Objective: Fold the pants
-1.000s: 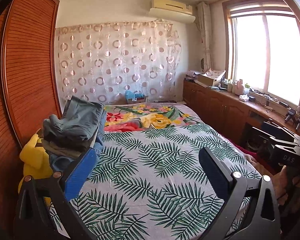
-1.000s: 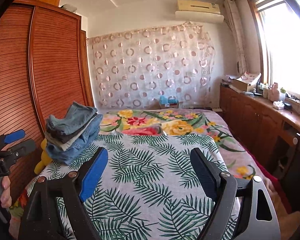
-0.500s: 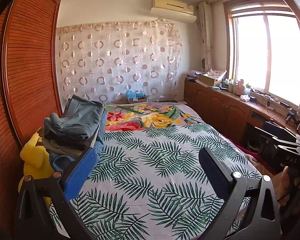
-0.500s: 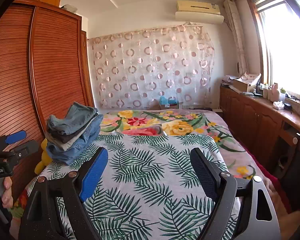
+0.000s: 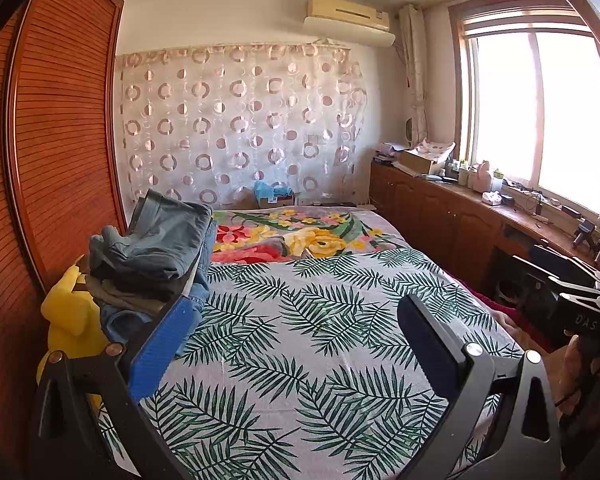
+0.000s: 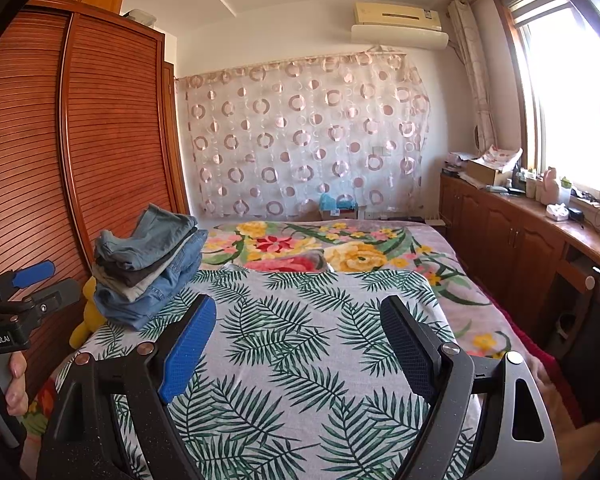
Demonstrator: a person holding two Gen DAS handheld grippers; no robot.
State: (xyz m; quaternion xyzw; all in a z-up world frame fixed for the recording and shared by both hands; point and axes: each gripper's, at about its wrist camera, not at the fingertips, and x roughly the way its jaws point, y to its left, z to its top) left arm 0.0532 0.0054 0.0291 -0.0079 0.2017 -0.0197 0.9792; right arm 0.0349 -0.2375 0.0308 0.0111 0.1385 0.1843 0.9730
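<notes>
Above the near edge of the bed (image 6: 300,320): left gripper (image 5: 296,344) released, jaws wide, nothing between them. Same for the right gripper (image 6: 296,344) — spread wide, empty, aimed slightly down over the palm-leaf sheet (image 5: 320,340). Neither touching cloth.

Outward, on the bed's left edge beside the wooden wardrobe (image 6: 100,140): stack of pants (image 6: 148,268), denim and grey, roughly folded and piled, leaning a little. Just behind and below the pile, a yellow plush toy (image 5: 70,316). Toward the far edge, a floral blanket (image 6: 320,252) under the leaf sheet. Along the right side, a low cabinet (image 6: 520,240) under the window.

Step in hand, by judgement: a pause between garments, with no pants laid out on the open middle of the bed. Next move likely calls for reaching left to the pile, pinching the top pair by its waistband without dragging the rest, and spreading it flat mid-bed.

Against the earlier frames: no visible change — grippers in the same place, same opening, pile undisturbed.
</notes>
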